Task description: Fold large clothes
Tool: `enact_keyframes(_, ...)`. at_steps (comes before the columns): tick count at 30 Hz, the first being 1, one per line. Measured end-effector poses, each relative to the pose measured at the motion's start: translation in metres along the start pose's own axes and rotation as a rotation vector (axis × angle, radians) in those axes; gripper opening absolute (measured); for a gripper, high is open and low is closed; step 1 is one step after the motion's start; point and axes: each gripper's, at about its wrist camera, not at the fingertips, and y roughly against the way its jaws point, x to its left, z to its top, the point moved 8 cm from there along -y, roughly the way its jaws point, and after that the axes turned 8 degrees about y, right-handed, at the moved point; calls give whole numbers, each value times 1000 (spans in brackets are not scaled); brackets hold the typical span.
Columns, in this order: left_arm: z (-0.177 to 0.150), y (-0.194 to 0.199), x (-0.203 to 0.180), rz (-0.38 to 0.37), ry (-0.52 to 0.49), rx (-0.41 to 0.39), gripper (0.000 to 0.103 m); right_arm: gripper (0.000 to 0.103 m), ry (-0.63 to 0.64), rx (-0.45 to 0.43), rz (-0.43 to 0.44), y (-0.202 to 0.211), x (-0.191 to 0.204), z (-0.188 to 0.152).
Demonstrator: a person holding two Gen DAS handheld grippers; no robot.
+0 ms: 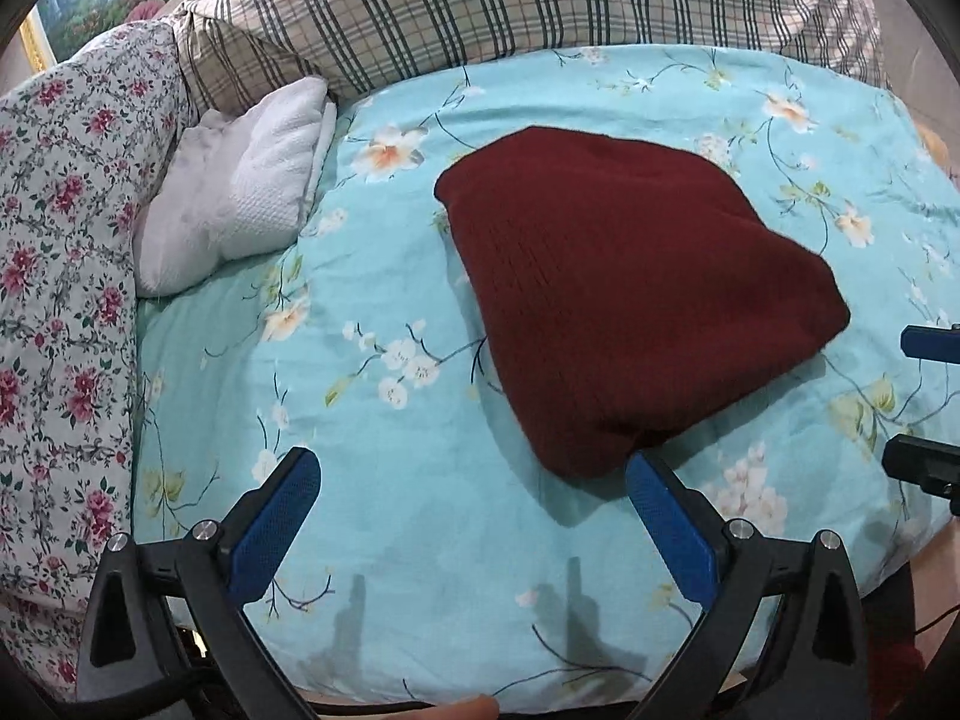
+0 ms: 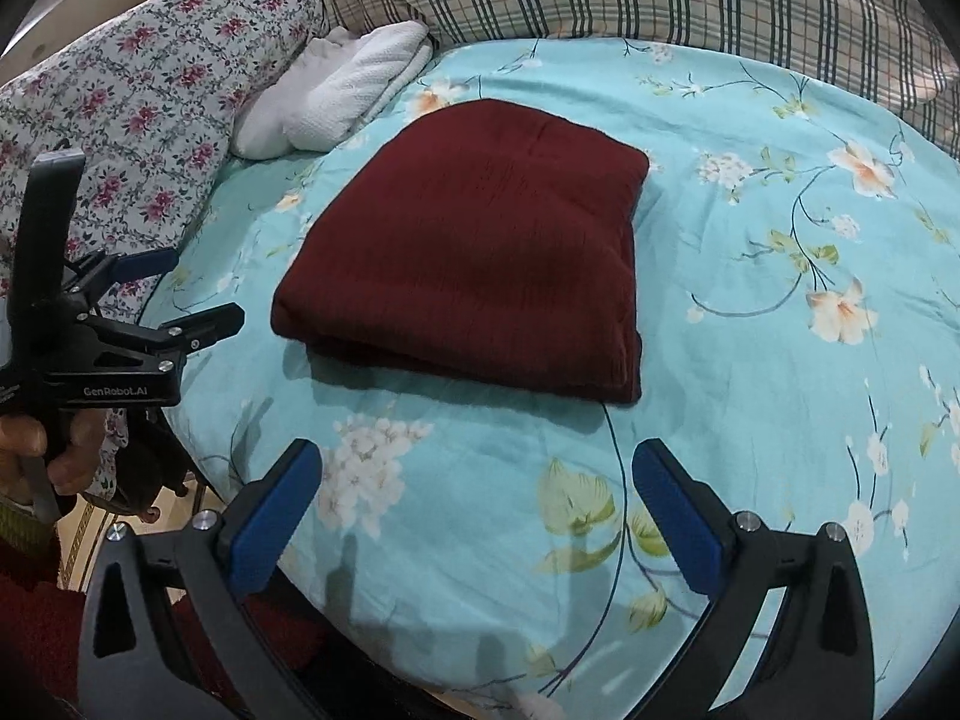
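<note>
Fold looks done: maroon garment [image 2: 474,252] sits as a compact stack mid-bed, both your claws off it.

Left gripper [image 1: 474,510] and right gripper [image 2: 477,501] both have jaws spread wide, nothing between them, hovering at the near edge of the turquoise floral sheet [image 2: 750,360]. Layered edges face you, so it reads as folded over itself. White towel [image 2: 354,102] lies apart, by the floral quilt [image 2: 150,96]. I'd say only a tidy-up press remains.

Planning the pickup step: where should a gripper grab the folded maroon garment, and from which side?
Grip the maroon garment at its near edge, where the stacked layers show. Come in low from the near side of the bed sheet, one finger under the stack, one on top. Both the left gripper and right gripper are open and clear of it.
</note>
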Motion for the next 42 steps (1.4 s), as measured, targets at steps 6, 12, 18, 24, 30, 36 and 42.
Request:
enact_keyframes(6, 15, 4, -3, -20, 6, -21, 102, 103, 19, -5, -2, -3, -4, 19)
enact_keyframes(12, 25, 5, -4, -27, 7, -33, 102, 103, 39, -26, 3, 0, -6, 38)
enact_keyframes(18, 32, 0, -4, -32, 13, -29, 102, 103, 38, -15, 5, -6, -11, 46)
enact_keyframes(24, 35, -2, -4, -30, 14, -32, 102, 103, 38, -10, 10, -10, -13, 52)
enact_keyframes(30, 35, -3, -2, -25, 19, -31, 102, 103, 40, -5, 11, -13, -10, 55)
enact_keyframes(36, 35, -4, -2, -29, 23, -27, 102, 103, 42, -1, 13, -15, -9, 56)
enact_keyframes(42, 35, -4, -2, -35, 30, -25, 102, 103, 40, -2, 11, -15, -11, 56)
